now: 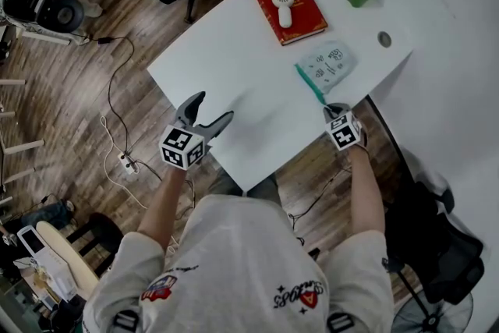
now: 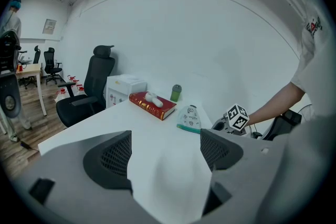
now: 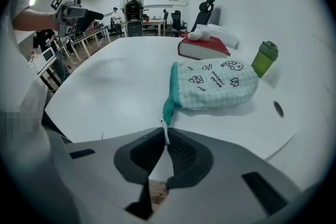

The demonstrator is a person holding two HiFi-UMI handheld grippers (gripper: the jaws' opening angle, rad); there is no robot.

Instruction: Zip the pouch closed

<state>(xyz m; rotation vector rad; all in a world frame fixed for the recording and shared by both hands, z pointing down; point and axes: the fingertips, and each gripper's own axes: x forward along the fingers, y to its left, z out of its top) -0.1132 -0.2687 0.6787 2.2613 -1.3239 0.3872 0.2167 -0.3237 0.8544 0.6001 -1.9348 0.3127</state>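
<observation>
My right claw [image 3: 166,139] was pinched shut on the white zipper pull [image 3: 164,124] of the pouch [image 3: 215,85]. The pouch lay flat on the white table [image 3: 105,86] just beyond my jaws, its teal zipper edge [image 3: 171,89] turned toward me. My left claw [image 2: 165,150] stood wide open and empty, well off to the side by the table's near edge. Farther back sat a red book [image 3: 202,48] and a green bottle [image 3: 265,59]. Wooden floor [image 1: 70,74] and a black office chair [image 2: 93,86] surrounded the table.
</observation>
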